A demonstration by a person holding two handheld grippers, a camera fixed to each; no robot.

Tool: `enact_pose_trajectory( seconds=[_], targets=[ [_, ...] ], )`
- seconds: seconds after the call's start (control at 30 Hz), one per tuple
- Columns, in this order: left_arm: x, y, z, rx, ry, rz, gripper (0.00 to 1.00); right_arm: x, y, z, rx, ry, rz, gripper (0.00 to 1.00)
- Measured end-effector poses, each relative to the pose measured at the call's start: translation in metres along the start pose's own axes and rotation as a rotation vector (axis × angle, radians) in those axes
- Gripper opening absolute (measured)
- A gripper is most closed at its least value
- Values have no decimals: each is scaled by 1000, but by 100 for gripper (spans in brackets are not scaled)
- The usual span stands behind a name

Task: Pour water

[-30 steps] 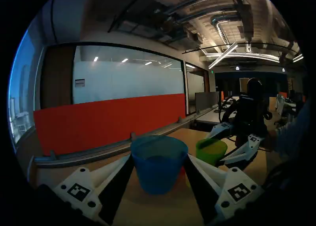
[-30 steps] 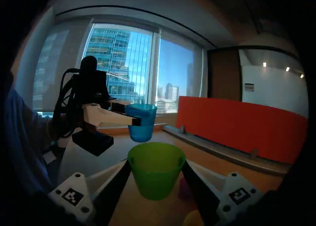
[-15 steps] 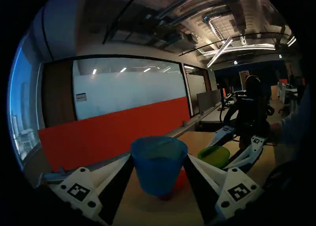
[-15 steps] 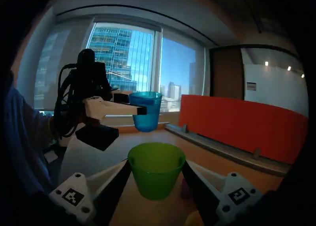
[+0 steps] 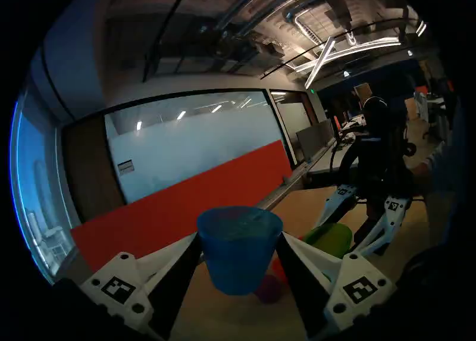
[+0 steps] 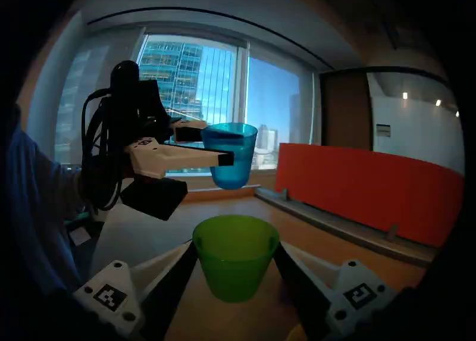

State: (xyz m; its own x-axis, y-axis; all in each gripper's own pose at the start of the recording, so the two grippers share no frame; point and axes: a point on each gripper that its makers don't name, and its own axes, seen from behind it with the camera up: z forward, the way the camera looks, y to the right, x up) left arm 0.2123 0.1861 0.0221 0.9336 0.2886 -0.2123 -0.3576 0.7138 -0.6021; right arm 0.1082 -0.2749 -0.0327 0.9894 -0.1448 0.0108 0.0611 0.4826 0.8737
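Air separates the translucent blue plastic cup (image 6: 229, 155), clamped by the left gripper (image 5: 240, 255), from the translucent green plastic cup (image 6: 235, 256) clamped lower by the right gripper (image 6: 236, 266). The left gripper view adds a small purple object (image 5: 269, 288) near the green cup.

I count two cups above the table (image 5: 238, 318), one blue cup (image 5: 239, 249) and one green cup (image 6: 236, 255), two grippers, the left gripper (image 5: 239, 241) and the right gripper (image 6: 236, 247), and on that table one small red thing (image 5: 278, 269) and one small purple thing (image 5: 268, 288).
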Motion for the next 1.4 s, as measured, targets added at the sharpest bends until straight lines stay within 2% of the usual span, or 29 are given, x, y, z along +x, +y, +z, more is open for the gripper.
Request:
enact_pose_trajectory(
  seconds=[0.73,1.4],
  targets=[
    [28,-2,5,40,-2,245,85,-3,-9,14,22,4,11,91],
    [42,-3,3,71,-7,423,85,-5,-12,25,34,1,17,90]
  ],
)
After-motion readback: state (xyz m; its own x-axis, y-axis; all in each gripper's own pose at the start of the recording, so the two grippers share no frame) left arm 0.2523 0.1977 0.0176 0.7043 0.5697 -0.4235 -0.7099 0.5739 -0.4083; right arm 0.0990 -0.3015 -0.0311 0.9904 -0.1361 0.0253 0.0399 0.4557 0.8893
